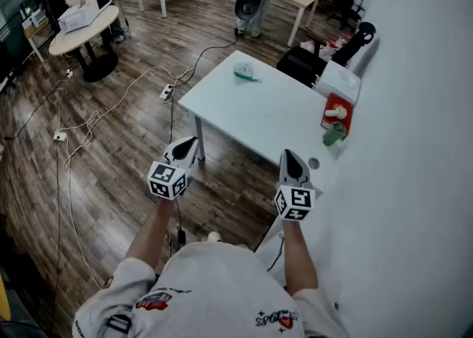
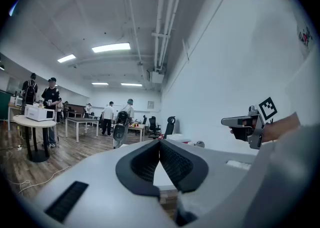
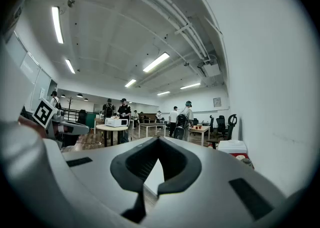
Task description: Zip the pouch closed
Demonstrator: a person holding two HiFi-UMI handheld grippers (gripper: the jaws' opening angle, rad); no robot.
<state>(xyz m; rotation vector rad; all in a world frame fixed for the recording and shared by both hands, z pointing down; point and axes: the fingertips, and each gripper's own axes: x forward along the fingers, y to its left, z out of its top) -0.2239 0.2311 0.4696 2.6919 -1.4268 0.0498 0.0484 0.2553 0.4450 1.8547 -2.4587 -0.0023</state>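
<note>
Pouch (image 1: 244, 72): small, soft, pale teal; on smooth white table (image 1: 273, 118), well beyond your grippers.
L gripper (image 1: 191, 141): ribbed blk pads pressed together, empty.
R gripper (image 1: 287, 155): likewise.

Smooth matt table (image 1: 266, 115), wood-plank floor (image 1: 111, 159)

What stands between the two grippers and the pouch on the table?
Nothing visible. The left gripper and right gripper, shut and empty, are at the near side of the table. Only its bare top lies before the pouch. The red box and green cup stand aside by the wall.
</note>
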